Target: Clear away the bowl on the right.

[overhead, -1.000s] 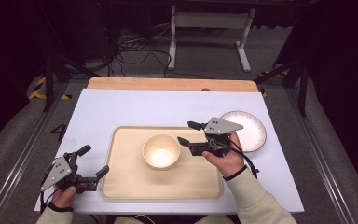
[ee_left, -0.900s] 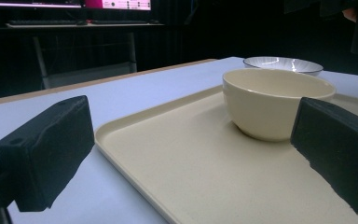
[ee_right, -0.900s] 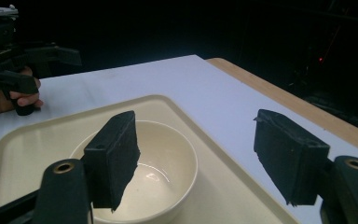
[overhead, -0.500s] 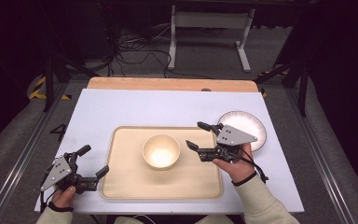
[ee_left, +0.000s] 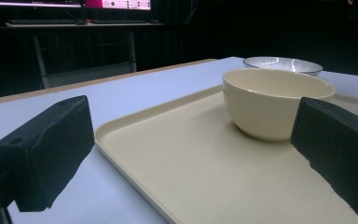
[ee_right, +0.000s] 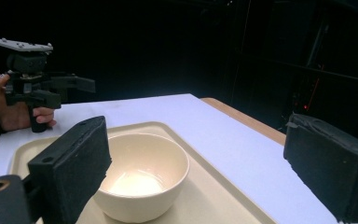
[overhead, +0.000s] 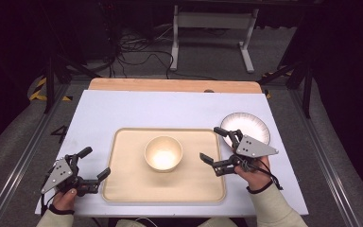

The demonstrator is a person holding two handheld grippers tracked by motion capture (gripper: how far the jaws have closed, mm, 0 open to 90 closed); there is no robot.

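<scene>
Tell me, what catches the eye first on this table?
A cream bowl stands upright in the middle of a beige tray on the white table. A striped plate lies off the tray, at its far right corner. On each side a hand-held gripper, left and right, points at the bowl with jaws open, holding nothing.
</scene>
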